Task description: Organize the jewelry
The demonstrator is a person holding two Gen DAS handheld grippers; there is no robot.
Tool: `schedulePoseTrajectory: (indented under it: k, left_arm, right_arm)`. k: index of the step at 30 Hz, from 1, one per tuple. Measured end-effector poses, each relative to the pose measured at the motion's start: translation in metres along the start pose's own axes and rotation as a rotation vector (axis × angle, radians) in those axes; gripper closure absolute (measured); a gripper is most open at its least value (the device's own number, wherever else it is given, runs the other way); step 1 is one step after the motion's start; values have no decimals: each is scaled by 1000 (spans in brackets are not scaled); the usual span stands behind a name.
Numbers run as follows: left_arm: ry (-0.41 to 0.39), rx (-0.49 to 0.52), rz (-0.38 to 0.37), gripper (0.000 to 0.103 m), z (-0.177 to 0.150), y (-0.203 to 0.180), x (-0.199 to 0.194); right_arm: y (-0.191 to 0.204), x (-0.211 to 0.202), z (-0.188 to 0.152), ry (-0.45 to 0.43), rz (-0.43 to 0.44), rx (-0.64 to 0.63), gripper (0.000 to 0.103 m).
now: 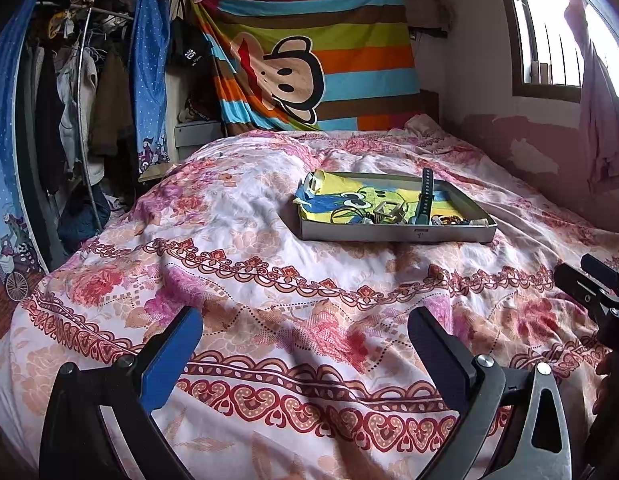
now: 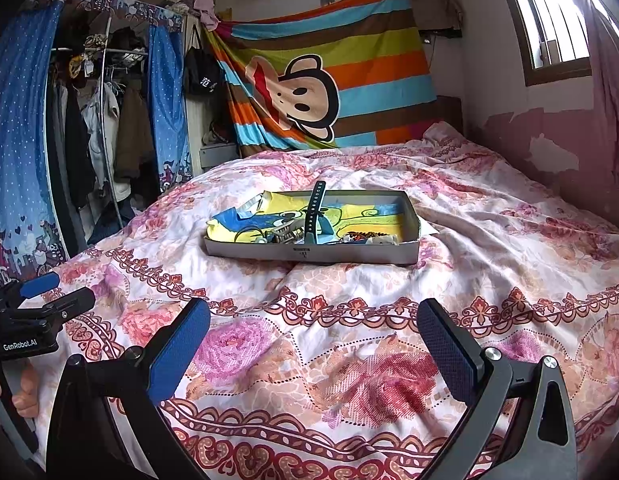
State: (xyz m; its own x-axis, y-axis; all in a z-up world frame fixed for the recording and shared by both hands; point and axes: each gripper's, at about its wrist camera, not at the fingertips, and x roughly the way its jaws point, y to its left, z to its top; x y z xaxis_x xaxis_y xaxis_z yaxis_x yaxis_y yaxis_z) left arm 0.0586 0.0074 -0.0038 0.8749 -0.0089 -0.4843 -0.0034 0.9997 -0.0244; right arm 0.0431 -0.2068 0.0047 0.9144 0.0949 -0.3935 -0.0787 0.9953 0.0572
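Floral bedspread (image 1: 237, 240) carries a shallow grey tray (image 1: 393, 235) near mid-bed, holding the jumbled jewelry (image 2: 293, 234) along its near wall, a dark watch strap (image 2: 314, 212) standing upright among it. Left tool (image 1: 305, 344) and right tool (image 2: 314, 338) hover wide open and empty, well short of the tray.

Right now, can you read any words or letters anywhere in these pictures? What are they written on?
"GenRobot.AI": white letters on the black body of the left gripper, seen in the right wrist view.
Small dark label on the front wall of the box: too small to read.
White characters on the black bag hanging by the wardrobe: too blurred to read for sure.
Nothing else has readable words.
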Motion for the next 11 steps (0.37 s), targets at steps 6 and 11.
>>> schedulePoseTrajectory:
  k: [6, 11]
  left_arm:
    - [20, 15, -1, 0, -3, -1, 4]
    - [27, 14, -3, 0, -4, -2, 5]
  right_arm:
    - [1, 1, -1, 4, 1, 0, 2]
    - [1, 2, -3, 9, 2, 1, 2]
